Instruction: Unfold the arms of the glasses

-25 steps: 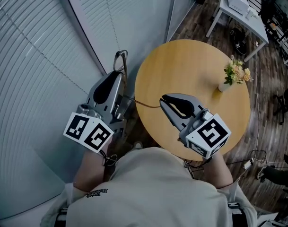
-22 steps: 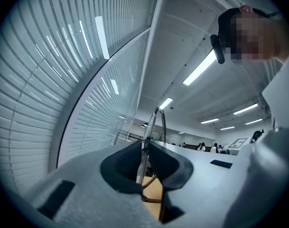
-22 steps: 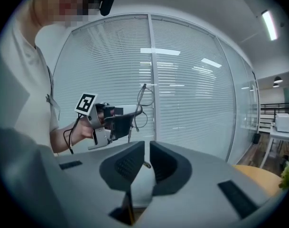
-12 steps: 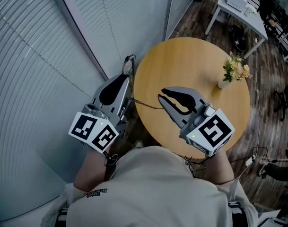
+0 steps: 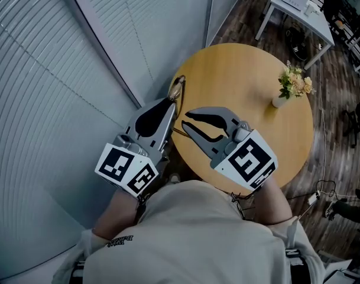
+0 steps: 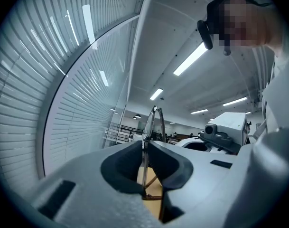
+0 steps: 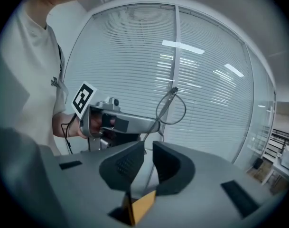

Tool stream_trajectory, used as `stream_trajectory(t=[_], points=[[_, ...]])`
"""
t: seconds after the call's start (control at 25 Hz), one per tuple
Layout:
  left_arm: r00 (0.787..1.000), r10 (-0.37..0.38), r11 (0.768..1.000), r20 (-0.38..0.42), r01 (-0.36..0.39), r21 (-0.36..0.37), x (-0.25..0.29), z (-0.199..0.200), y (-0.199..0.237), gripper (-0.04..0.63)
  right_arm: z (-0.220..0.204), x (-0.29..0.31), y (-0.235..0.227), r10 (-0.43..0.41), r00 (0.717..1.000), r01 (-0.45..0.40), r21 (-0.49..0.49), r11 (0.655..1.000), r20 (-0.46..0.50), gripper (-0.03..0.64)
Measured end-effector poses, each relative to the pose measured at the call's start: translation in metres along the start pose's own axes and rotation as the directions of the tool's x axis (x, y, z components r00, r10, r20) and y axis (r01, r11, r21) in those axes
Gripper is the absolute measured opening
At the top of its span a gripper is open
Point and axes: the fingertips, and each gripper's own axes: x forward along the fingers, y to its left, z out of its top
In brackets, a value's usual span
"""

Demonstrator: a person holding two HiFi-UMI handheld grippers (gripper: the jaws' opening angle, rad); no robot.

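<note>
Thin metal-framed glasses (image 5: pixel 177 89) stick out of the tip of my left gripper (image 5: pixel 171 103), which is shut on the frame by the left edge of the round wooden table (image 5: pixel 245 81). In the left gripper view the rims (image 6: pixel 153 122) rise upright from between the jaws. My right gripper (image 5: pixel 184 120) points left at it, jaws apart. In the right gripper view the glasses (image 7: pixel 172 109) hang off the left gripper (image 7: pixel 120 122), and one thin arm runs down into the gap of my right gripper (image 7: pixel 149 151), whose pads do not press on it.
A small white vase of flowers (image 5: pixel 294 87) stands on the table's right side. Window blinds (image 5: pixel 49 70) fill the left. A white desk (image 5: pixel 298 7) and chairs stand at the upper right on the dark wood floor.
The left gripper carried the glasses right, up to the table's edge. The right gripper swung left and rolled, so its jaws now stand close to the left gripper's tip.
</note>
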Motion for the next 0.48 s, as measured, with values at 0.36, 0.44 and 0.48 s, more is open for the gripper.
stream_trajectory(t=[0.36,0.44,0.48], points=[[0.999,-0.023,1.000,-0.028,0.023,0.006,0.005,-0.009,-0.003,0.052,-0.005,0.018,0.005,0.050,0.999,-0.049,0.031,0.998,-0.011,0.037],[0.999,-0.026,1.000,-0.033,0.026,0.007,0.006,-0.010,-0.002,0.052,-0.006,0.022,0.004,0.050,0.999,-0.050,0.036,0.998,-0.011,0.037],[0.999,-0.026,1.000,-0.036,0.027,0.009,0.007,-0.011,-0.001,0.052,-0.007,0.024,0.003,0.047,0.999,-0.046,0.037,0.998,-0.015,0.037]])
